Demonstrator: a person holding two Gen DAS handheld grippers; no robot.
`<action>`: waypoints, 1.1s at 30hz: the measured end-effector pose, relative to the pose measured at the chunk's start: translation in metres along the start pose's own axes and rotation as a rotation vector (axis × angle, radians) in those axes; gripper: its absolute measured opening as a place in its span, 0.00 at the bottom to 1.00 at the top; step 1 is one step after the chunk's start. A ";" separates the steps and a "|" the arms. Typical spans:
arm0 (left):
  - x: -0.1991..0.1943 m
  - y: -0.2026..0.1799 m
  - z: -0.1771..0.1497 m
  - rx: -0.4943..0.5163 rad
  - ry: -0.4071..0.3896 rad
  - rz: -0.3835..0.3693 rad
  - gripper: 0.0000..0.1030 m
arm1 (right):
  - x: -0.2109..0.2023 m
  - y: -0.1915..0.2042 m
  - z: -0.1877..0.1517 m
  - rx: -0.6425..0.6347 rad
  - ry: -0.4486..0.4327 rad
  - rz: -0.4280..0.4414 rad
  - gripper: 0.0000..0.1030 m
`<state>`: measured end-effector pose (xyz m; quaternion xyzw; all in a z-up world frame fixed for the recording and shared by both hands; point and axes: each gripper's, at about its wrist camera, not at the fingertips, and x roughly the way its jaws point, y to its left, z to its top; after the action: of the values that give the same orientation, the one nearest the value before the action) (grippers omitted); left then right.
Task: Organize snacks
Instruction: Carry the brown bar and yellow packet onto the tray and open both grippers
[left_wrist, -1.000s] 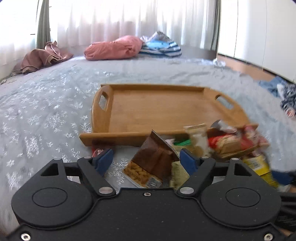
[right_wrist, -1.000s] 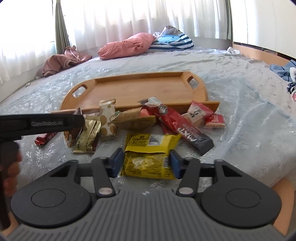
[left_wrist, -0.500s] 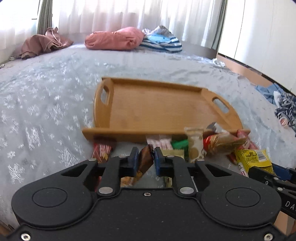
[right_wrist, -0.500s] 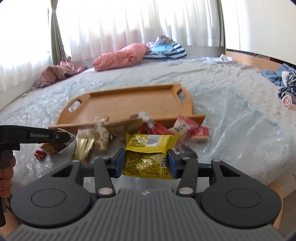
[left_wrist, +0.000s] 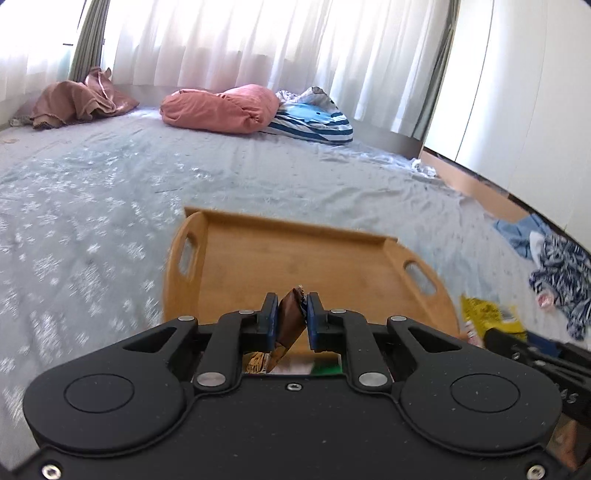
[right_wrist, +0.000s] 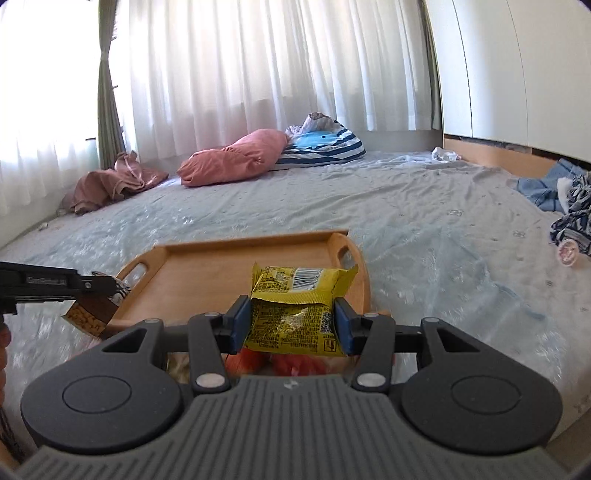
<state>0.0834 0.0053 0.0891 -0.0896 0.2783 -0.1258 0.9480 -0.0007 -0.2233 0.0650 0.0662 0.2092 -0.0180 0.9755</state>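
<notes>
My left gripper (left_wrist: 290, 320) is shut on a brown snack packet (left_wrist: 289, 320) and holds it raised over the near edge of the bare wooden tray (left_wrist: 295, 266). My right gripper (right_wrist: 291, 325) is shut on a yellow snack packet (right_wrist: 295, 310), also lifted in front of the tray (right_wrist: 207, 273). In the right wrist view the left gripper (right_wrist: 107, 285) with the brown packet (right_wrist: 90, 314) shows at the left. In the left wrist view the yellow packet (left_wrist: 487, 314) shows at the right. Red packets (right_wrist: 280, 363) lie below, mostly hidden.
The tray sits on a bed with a pale blue snowflake cover (left_wrist: 92, 229). A pink pillow (left_wrist: 221, 109), a striped cushion (left_wrist: 310, 122) and brown cloth (left_wrist: 77, 99) lie at the far side. Clothes (left_wrist: 561, 280) lie at the right. More packets (left_wrist: 317, 367) lie under the left gripper.
Both grippers closed on their packets and lifted them off the bed toward the tray. The snack pile has dropped below the views.
</notes>
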 end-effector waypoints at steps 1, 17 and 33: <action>0.006 0.001 0.006 -0.012 0.002 -0.002 0.14 | 0.009 -0.002 0.005 0.000 0.009 0.005 0.49; 0.113 0.026 0.033 -0.175 0.113 -0.119 0.14 | 0.136 -0.028 0.022 0.058 0.223 0.074 0.50; 0.126 0.010 0.021 -0.070 0.114 -0.039 0.37 | 0.150 -0.023 0.011 0.038 0.260 0.075 0.61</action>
<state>0.1993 -0.0191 0.0411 -0.1209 0.3344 -0.1392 0.9242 0.1391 -0.2482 0.0105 0.0940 0.3308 0.0233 0.9387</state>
